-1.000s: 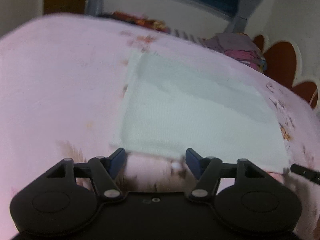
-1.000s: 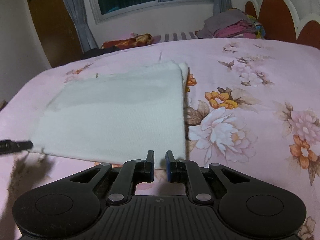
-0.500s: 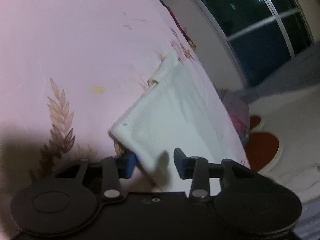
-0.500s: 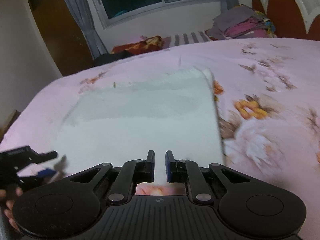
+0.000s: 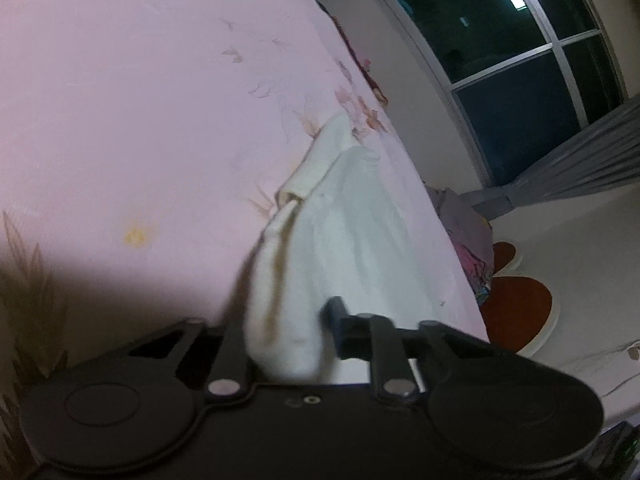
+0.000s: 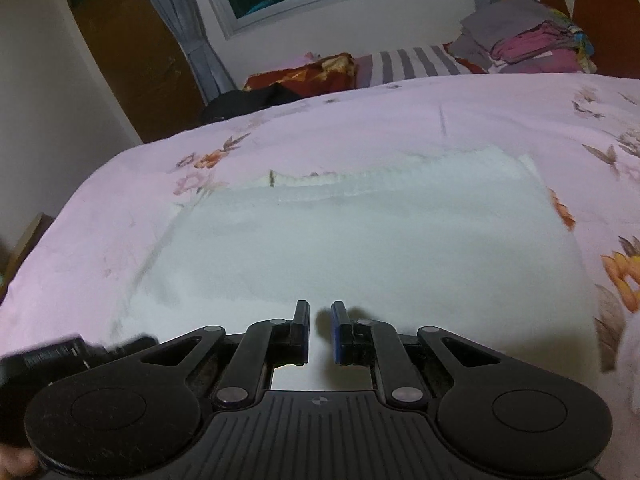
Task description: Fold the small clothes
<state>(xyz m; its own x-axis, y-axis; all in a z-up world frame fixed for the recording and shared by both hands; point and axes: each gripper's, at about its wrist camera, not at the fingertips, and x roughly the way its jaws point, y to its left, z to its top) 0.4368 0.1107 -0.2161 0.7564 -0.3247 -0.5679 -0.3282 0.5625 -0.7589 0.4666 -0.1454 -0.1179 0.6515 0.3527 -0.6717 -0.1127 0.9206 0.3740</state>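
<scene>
One corner of the white knit cloth point(image 5: 340, 240) is being closed on by the left gripper point(image 5: 286, 332) at six o'clock – for folding – while the right gripper point(image 6: 320, 330) is held narrow, empty

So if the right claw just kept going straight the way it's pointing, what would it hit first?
Most likely the white cloth. The right claw points forward and down over it, nearly closed with nothing held, and nothing else shows in the way. How far above it sits is unclear.

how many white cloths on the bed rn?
1. The cloth lies spread on the pink sheet, one corner bunched in the left tool. The far clothes pile may hide more.
</scene>
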